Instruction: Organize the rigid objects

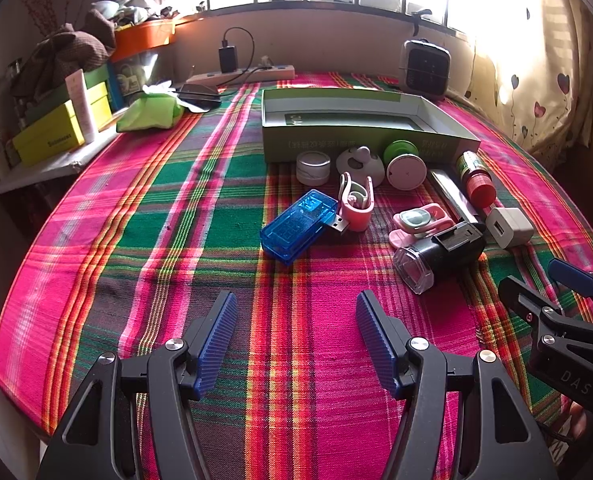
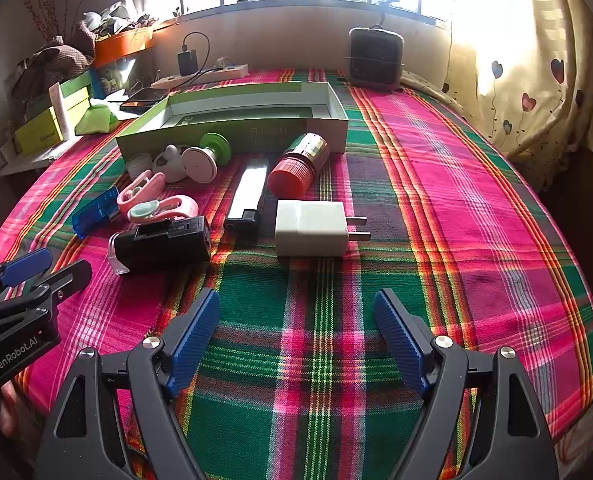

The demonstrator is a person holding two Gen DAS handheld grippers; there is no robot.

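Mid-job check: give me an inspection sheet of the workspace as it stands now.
Surface: plaid cloth, bare in front of both grippers.
Job's things: open green box, nothing seen inside; beside it lie blue USB tester, white charger, red-capped bottle, black device, pink clips, white jar, round green-backed case.
Clutter: yellow and green boxes, green packet, orange bin at far left.
Grippers: left gripper open, holding nothing; right gripper open, holding nothing.
Cables: power strip with black adapter plugged in.
Surroundings: barred window, small heater, heart-print curtain.
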